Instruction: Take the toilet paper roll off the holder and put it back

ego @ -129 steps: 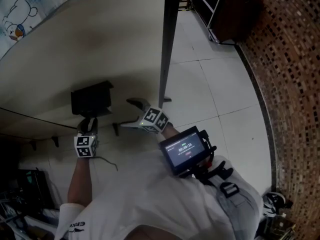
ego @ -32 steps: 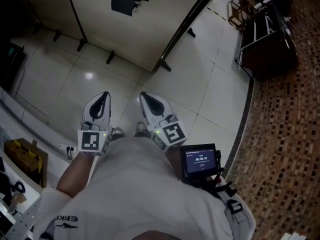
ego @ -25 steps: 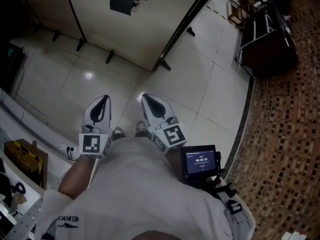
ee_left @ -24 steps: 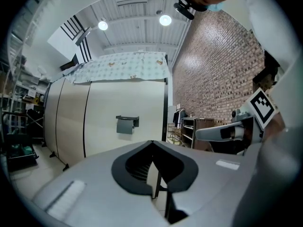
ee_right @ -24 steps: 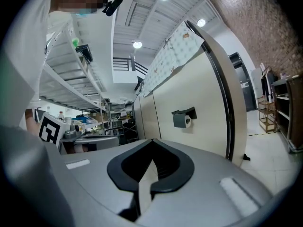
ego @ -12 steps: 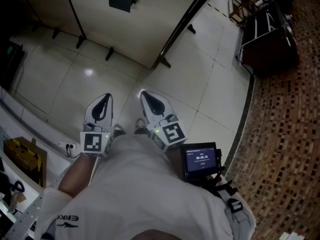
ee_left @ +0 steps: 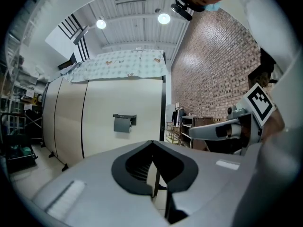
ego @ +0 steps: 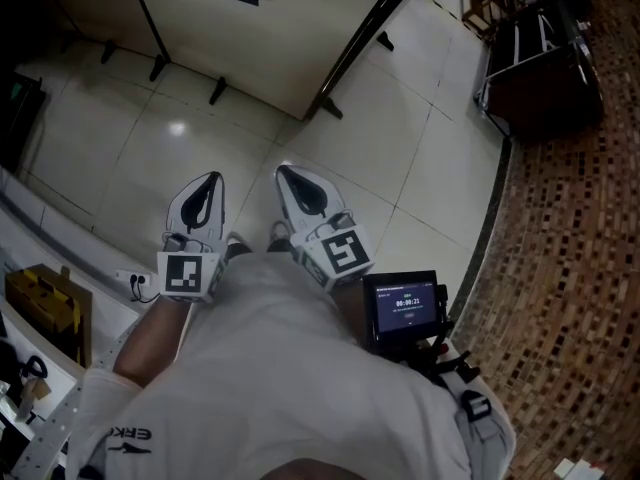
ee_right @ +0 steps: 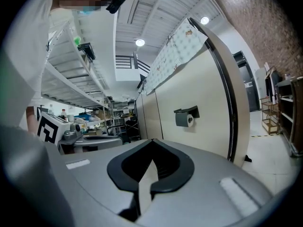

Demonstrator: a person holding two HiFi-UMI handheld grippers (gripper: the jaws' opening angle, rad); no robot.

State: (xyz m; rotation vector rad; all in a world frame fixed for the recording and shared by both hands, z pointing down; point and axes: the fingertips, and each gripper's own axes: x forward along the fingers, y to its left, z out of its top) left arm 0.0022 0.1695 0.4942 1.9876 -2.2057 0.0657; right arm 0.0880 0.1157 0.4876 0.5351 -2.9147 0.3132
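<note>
Left gripper point(ee_left: 152, 146) and right gripper point(ee_right: 151, 146): jaws pressed together, nothing between. Roll point(ee_right: 183, 120) sits on holder point(ee_right: 187, 111), well ahead of both. Judgement: task either complete or unstarted.

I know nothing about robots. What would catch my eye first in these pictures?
First come the two white tools held side by side at the person's waist: the left hand-held gripper and the right hand-held gripper, both shut and empty. Straight ahead on a beige partition hangs a dark holder with the roll on it, clearly apart from both. A brick wall runs along the right.
</note>
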